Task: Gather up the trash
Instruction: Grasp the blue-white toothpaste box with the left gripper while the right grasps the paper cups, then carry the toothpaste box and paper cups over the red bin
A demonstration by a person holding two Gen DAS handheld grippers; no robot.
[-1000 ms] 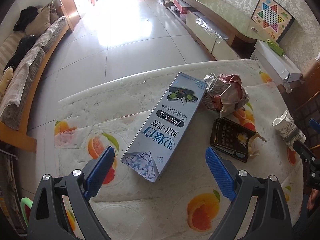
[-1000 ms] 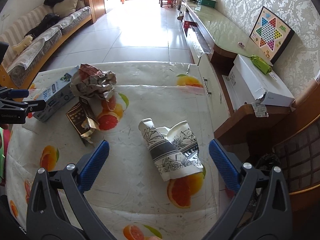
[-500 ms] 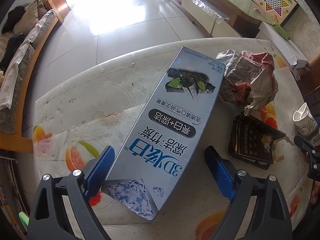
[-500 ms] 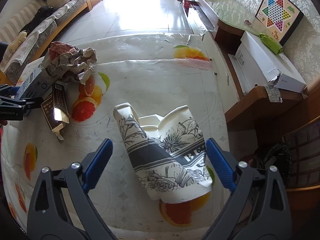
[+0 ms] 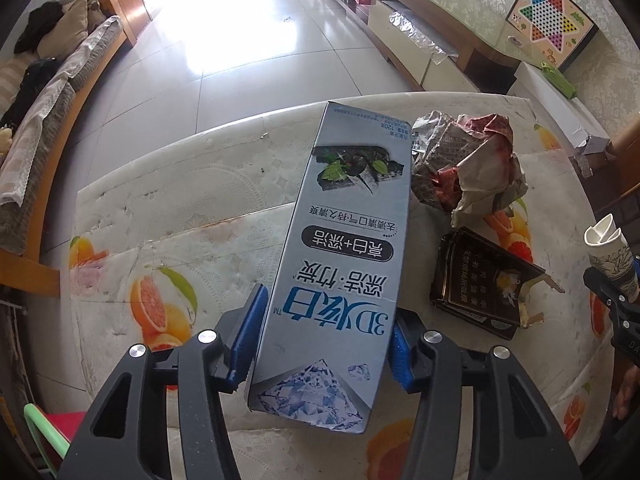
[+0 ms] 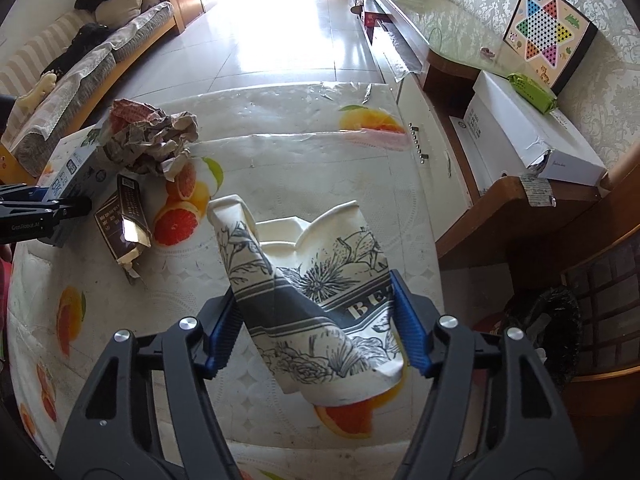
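1. Silver-blue cardboard, that long toothpaste box (image 5: 344, 272), lay flat on the fruit-print tablecloth (image 5: 168, 216), and your left gripper (image 5: 322, 344) straddled its near end, jaws closing, blue pads (image 5: 246, 340) pressed to both long sides.
2. Over on your right, the right gripper (image 6: 316, 328) was closing too, with the crushed white paper cup with black flower print (image 6: 316, 292) between its jaws; both pads looked to be touching the crumpled wall.
3. Neither piece looked lifted yet: box and cup both appeared to rest on the cloth, so I judged you were at the grasp, not the carry.
4. Left on the table, well apart from either gripper: a crumpled ball of newspaper (image 5: 468, 168) just beside the box's far end, and a torn black and gold cigarette pack (image 5: 488, 284) near it.
5. What looked like a dark-lined bin (image 6: 540, 336) sat on the floor past the table's right edge, and nothing I could make out showed that any trash had gone in.
6. By my count, two pieces were being taken and two waited: an early stage.
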